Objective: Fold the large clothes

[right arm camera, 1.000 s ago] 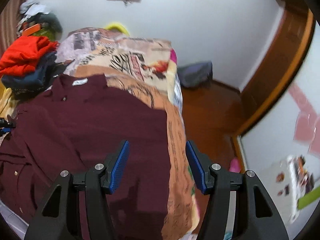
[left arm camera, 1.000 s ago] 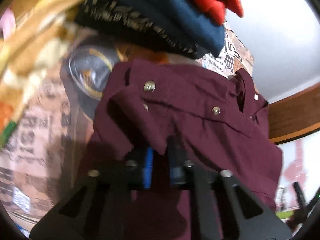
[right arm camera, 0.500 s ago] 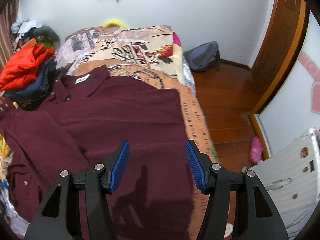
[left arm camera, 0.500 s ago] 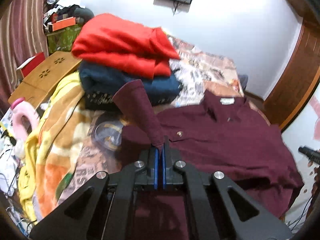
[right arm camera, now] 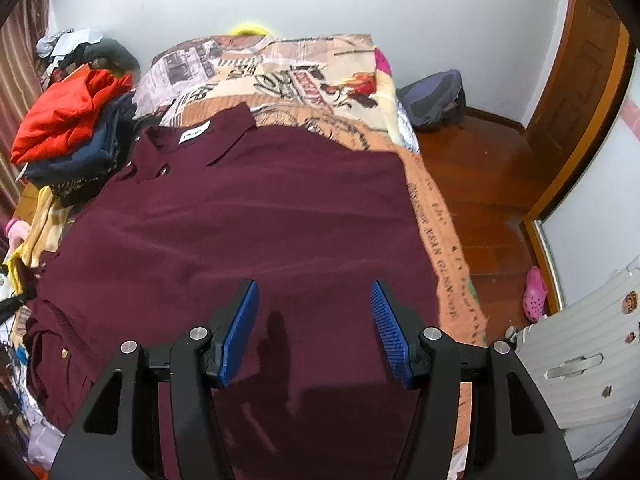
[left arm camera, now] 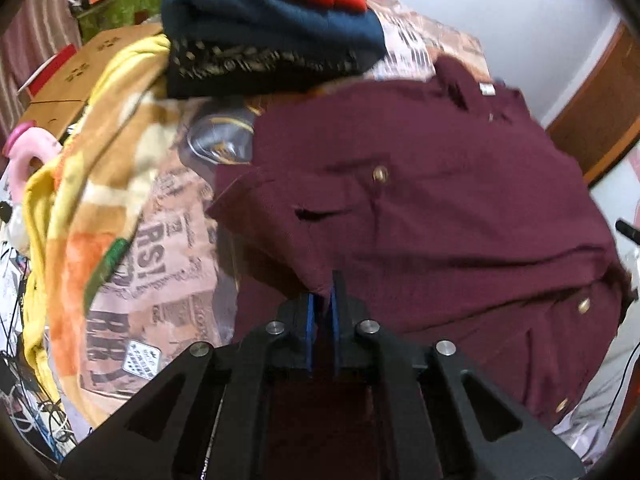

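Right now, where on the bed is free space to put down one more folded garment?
The printed bedcover is bare between the maroon shirt collar and the wall, and in a narrow strip along the shirt's floor-side edge. The other side is crowded: the stack of folded clothes and the yellow blanket.

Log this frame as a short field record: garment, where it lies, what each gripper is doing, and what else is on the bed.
garment: maroon shirt, collar away from the camera
surface: bed with newspaper-print cover
left gripper: jaws opening, a fold of the shirt's left side between them
right gripper: open, above the shirt, holding nothing
other items: pile of folded clothes, red on top; yellow blanket
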The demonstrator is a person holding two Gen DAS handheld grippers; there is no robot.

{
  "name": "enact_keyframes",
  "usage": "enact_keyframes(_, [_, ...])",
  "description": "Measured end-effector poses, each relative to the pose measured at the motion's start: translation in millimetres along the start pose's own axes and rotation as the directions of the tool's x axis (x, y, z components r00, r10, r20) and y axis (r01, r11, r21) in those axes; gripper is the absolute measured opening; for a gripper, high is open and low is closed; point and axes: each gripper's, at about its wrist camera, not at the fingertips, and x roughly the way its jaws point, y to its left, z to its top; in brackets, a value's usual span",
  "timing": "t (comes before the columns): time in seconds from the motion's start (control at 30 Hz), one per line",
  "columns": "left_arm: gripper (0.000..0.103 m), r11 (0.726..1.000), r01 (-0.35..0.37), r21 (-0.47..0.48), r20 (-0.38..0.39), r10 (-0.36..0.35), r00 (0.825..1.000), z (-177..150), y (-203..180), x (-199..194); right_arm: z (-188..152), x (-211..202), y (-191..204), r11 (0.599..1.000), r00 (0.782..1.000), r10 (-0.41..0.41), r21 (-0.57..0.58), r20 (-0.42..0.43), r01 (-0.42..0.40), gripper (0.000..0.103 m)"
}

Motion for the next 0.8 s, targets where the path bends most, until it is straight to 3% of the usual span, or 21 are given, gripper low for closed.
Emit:
enact_keyframes(0.03, [0.012, 1.000, -0.007, 0.013, -0.007, 0.007, 1.000, -1.7, -1.0, 2.2, -1.1, 2.5, 1.2, 1.000, 1.000, 0.005, 0.001, -0.009, -0.005, 0.054])
enact_keyframes(0.07, [0.026, 0.999, -0.026, 0.029, -0.011, 0.027, 1.000, -3.3, -2.6, 3.3, -2.5, 5.0, 2.3, 1.000, 1.000, 0.010, 0.002, -0.017, -0.010, 0.054])
enact_keyframes(0.1, [0.036, 0.996, -0.073, 0.048, -0.007, 0.073, 0.997, -4.8, -3.8, 3.8, -4.6, 7.7, 3.5, 1.000, 1.000, 0.014, 0.006, -0.024, -0.013, 0.054])
enact_keyframes(0.13, [0.052, 0.989, -0.131, 0.062, 0.007, 0.130, 0.991, -6.2, -3.7, 2.5, -5.9, 9.8, 4.4, 1.000, 0.999, 0.011, 0.008, -0.031, -0.011, 0.054])
enact_keyframes(0.17, [0.058, 0.986, -0.154, 0.066, 0.015, 0.154, 0.988, -7.2, -2.1, 1.0, -7.8, 13.0, 4.2, 1.000, 0.999, 0.002, 0.011, -0.039, -0.002, 0.054])
enact_keyframes(0.33, [0.058, 0.994, -0.113, -0.001, -0.023, 0.113, 0.993, -7.7, 21.8, -9.6, -11.3, 18.6, 1.7, 0.999, 0.999, -0.006, 0.044, -0.054, 0.008, 0.054])
enact_keyframes(0.43, [0.059, 0.993, -0.116, -0.008, -0.007, 0.116, 0.993, -1.3, 28.2, -20.1, -6.3, 13.0, -1.7, 0.998, 0.999, -0.033, 0.042, -0.040, 0.035, 0.054])
enact_keyframes(0.53, [0.059, 0.988, -0.156, -0.003, 0.034, 0.156, 0.987, 14.5, 30.4, -31.1, 2.4, 4.5, -9.2, 0.998, 0.999, -0.039, 0.057, -0.012, 0.040, 0.054])
enact_keyframes(0.73, [0.059, 0.993, -0.111, -0.036, 0.066, 0.113, 0.991, 59.2, 38.6, -30.5, 23.0, -3.4, -28.4, 0.995, 0.999, -0.026, 0.096, 0.027, 0.023, 0.054])
enact_keyframes(0.8, [0.059, 0.997, -0.062, -0.056, 0.067, 0.065, 0.996, 77.3, 43.0, -24.1, 30.0, -3.3, -33.7, 0.994, 0.999, -0.027, 0.104, 0.033, 0.023, 0.054])
